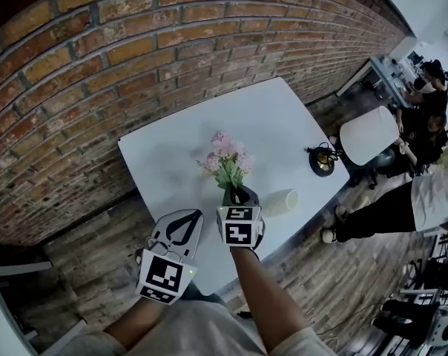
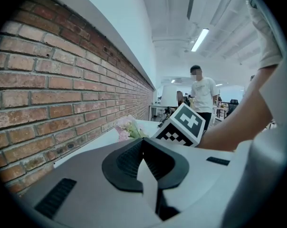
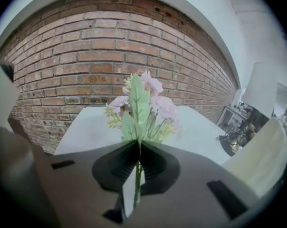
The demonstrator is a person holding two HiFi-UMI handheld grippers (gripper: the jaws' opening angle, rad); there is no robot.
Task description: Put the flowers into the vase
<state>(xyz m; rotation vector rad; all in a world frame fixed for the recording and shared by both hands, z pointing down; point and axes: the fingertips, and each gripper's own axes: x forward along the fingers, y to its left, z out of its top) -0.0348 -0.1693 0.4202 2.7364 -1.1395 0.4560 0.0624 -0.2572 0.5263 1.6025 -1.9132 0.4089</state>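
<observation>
A bunch of pink flowers (image 1: 225, 158) with green leaves is held by its stems above the near part of the white table (image 1: 165, 162). My right gripper (image 1: 238, 194) is shut on those stems; in the right gripper view the green stem runs down between the shut jaws and the blooms (image 3: 143, 103) stand above them. A pale cream vase (image 1: 280, 201) stands on the table just right of that gripper and shows at the right edge of the right gripper view (image 3: 260, 160). My left gripper (image 1: 184, 218) hovers by the table's near edge, left of the right one, shut with nothing in it.
A brick wall (image 1: 135, 58) runs along the table's far side. A black lamp base (image 1: 321, 162) with a white shade (image 1: 369, 136) stands at the table's right corner. Several people (image 1: 424, 117) are beyond it at the right. The floor is wood planks.
</observation>
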